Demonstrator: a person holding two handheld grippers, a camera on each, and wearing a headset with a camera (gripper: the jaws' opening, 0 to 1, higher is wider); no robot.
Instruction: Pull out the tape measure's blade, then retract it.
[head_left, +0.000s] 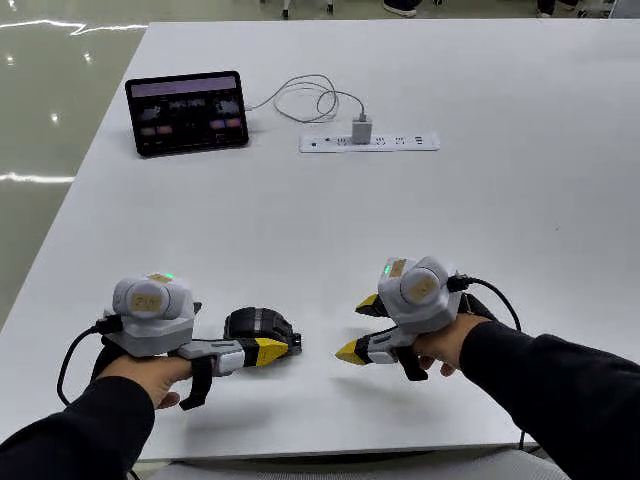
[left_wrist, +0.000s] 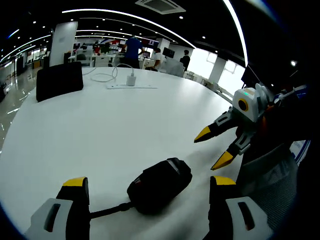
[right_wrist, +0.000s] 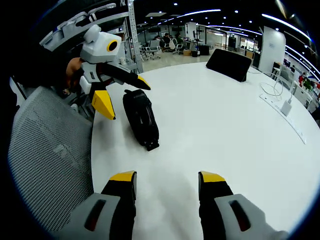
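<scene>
Tabletop (left_wrist: 100, 125): tape measure (left_wrist: 161, 184) between left hand-held gripper (left_wrist: 148, 182) jaws.

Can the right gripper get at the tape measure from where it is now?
Probably yes: the right gripper has its jaws open and aimed roughly at the tape measure, with bare table between. The left gripper flanks it with open jaws.

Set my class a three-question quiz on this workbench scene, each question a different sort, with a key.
1. True or false: the right gripper is clamped on the tape measure.
2. What is plugged into the power strip? A) white charger B) lamp C) kettle
3. Fill in: the tape measure lies between the open jaws of the ____ gripper.
Key: 1 false, it is open and empty; 2 A; 3 left gripper.
</scene>
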